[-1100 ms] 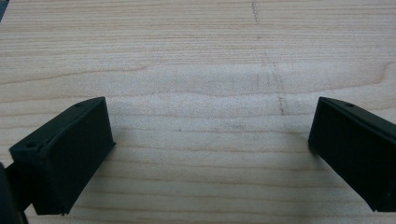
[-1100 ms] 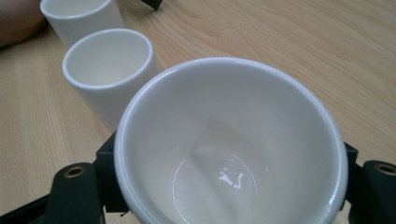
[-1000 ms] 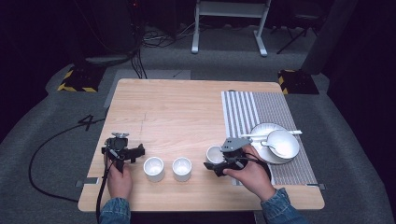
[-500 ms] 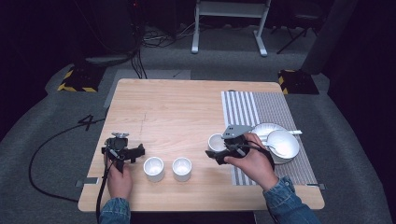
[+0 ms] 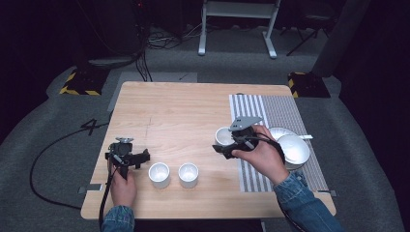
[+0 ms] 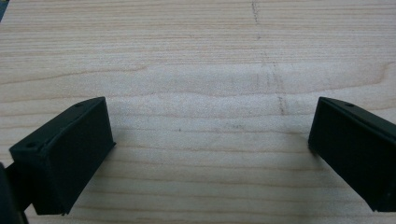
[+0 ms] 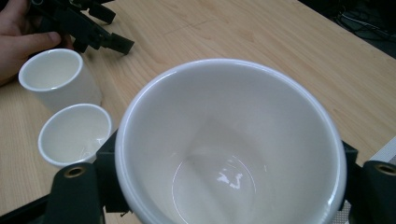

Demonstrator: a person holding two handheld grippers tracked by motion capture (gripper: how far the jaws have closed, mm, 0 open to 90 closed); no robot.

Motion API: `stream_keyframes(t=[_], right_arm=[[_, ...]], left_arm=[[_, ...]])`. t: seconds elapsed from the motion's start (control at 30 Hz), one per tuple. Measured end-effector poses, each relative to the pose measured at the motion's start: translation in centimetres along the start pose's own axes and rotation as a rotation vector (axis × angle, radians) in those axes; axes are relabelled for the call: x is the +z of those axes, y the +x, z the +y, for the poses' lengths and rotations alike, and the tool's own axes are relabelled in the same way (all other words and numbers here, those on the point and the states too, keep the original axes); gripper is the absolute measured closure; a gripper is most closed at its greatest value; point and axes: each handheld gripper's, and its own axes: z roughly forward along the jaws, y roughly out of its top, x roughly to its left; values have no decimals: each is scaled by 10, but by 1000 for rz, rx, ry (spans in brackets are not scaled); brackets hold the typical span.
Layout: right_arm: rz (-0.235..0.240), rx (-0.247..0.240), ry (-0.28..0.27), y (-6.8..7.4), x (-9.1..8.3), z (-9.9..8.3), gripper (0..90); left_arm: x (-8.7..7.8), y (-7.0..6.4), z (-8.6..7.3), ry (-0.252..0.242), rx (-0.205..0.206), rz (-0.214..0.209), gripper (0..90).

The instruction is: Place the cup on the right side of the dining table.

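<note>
**Right tool grips a white cup near the striped mat**

Currently the right tool (image 5: 226, 145) has its two black jaws clamped on either side of a white cup (image 5: 223, 136), with the person's right hand (image 5: 258, 154) wrapped round the tool's body. In the high view the cup sits over the wooden worktop (image 5: 183, 106), just beside the left edge of the striped mat (image 5: 251, 108). From the right gripper view the cup (image 7: 231, 144) is seen from above its open mouth, empty and glossy inside, with a jaw pressed against each side of its wall.

Two more white cups (image 5: 159, 174) (image 5: 188, 174) stand upright side by side near the front edge of the worktop, close together but apart. White bowls (image 5: 292, 147) rest on the mat to the right of the held cup.

The left tool (image 5: 141, 157) lies low on the worktop, just left of the nearer cup, held by the left hand (image 5: 122, 186). The left gripper view shows its jaws spread wide, with bare wood grain between them and nothing gripped.
</note>
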Motion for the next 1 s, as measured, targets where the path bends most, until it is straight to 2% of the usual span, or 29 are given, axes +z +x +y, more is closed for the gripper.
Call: stream_keyframes(t=[0.37,0.47,0.77,1.0], right_arm=[[-16,10,0,-23,-3,19,269],[-29,19,-1,-35,-4,26,269],[-74,12,3,-53,-7,39,269],[-110,29,9,-72,-8,45,269]], left_arm=[[0,0,0,0,0,1,1],[0,0,0,0,0,1,1],[0,0,0,0,0,1,1],[0,0,0,0,0,0,2]])
